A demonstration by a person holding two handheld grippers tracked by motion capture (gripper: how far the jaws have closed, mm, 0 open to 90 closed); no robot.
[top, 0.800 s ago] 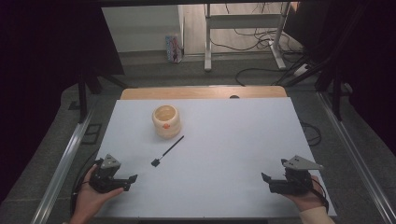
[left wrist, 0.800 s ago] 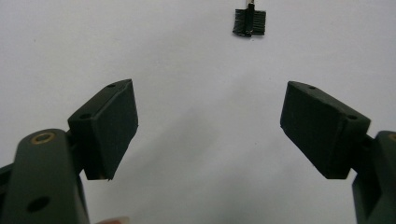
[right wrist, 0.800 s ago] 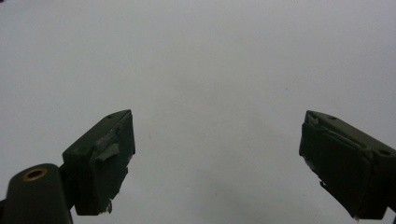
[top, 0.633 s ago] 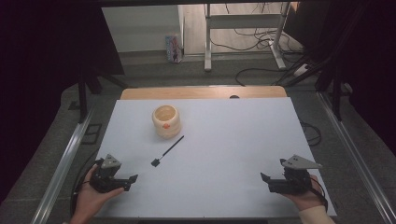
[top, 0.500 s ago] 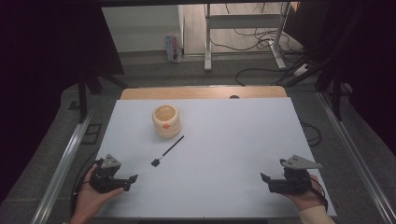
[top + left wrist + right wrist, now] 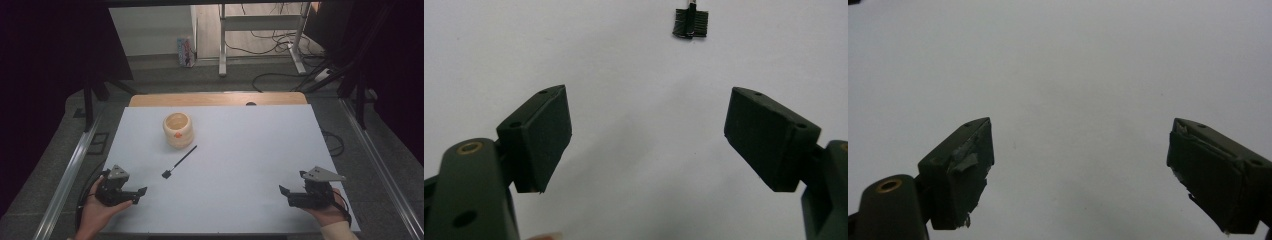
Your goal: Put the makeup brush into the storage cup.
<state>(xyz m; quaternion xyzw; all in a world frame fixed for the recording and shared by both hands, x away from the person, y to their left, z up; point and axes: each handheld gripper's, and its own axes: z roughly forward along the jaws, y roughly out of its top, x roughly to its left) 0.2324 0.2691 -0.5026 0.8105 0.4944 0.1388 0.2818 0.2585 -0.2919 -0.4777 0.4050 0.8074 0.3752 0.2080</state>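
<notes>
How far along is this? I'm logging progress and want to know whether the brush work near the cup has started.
Nothing looks done yet. The small black brush lies flat on the white table beside the cream cup, untouched. Left gripper and right gripper rest open at the near edge, holding nothing. Picking up the brush is all ahead.

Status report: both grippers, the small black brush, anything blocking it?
Left gripper open, right gripper open, both empty. Thin black brush flat on white table, untouched. Path clear.
</notes>
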